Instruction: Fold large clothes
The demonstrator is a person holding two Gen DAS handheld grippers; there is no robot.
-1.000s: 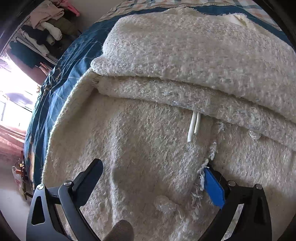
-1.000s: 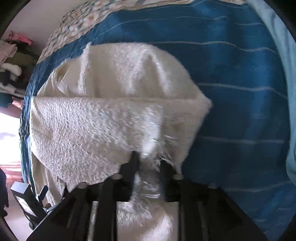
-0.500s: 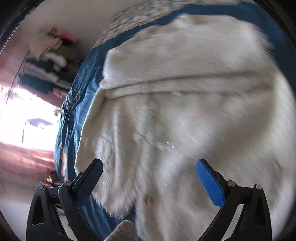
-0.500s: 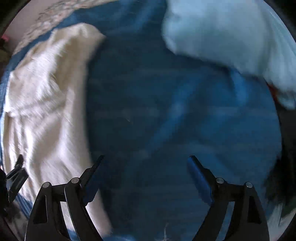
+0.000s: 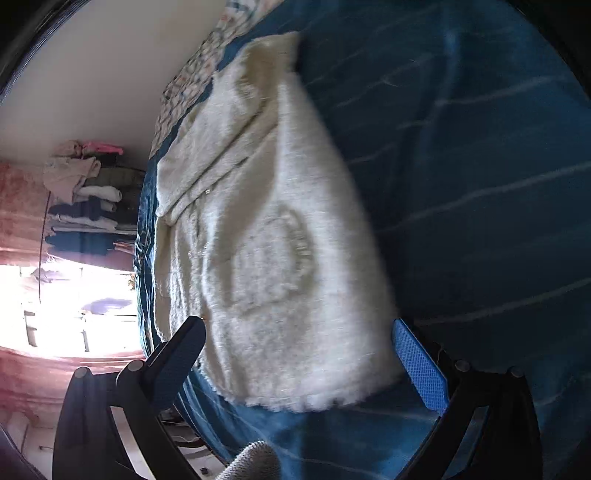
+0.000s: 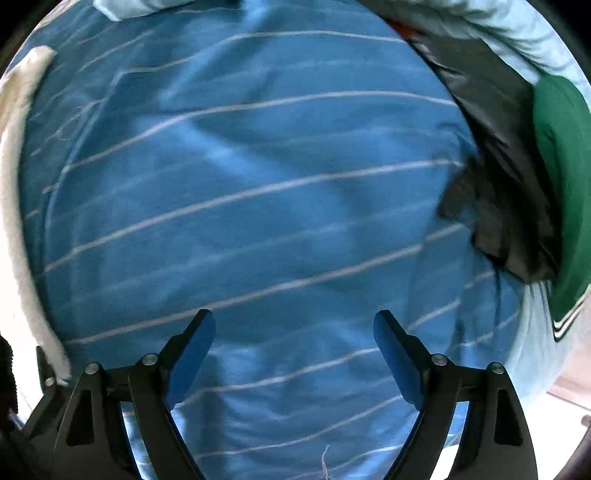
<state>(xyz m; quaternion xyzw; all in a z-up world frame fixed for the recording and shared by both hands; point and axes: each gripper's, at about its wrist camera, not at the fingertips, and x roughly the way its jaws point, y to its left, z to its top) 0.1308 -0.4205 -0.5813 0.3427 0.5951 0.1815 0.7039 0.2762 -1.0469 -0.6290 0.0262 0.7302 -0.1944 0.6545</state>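
A cream fuzzy garment point(image 5: 266, 236) lies folded on the blue striped bedspread point(image 5: 480, 166). In the left wrist view it fills the middle, with a folded layer at its far end. My left gripper point(image 5: 299, 347) is open and empty, raised above the garment's near edge. My right gripper point(image 6: 294, 339) is open and empty over bare bedspread point(image 6: 258, 184). Only the garment's edge point(image 6: 14, 184) shows at the far left of the right wrist view.
A pile of clothes lies at the right of the right wrist view: a dark garment point(image 6: 498, 166), a green one point(image 6: 565, 177) and a light blue one point(image 6: 480, 14). Shelves of folded clothes point(image 5: 85, 199) and a bright window point(image 5: 66, 306) stand left of the bed.
My right gripper let go of the cream garment, opened and swung right over the bare bedspread. My left gripper pulled back and up from the garment, staying open.
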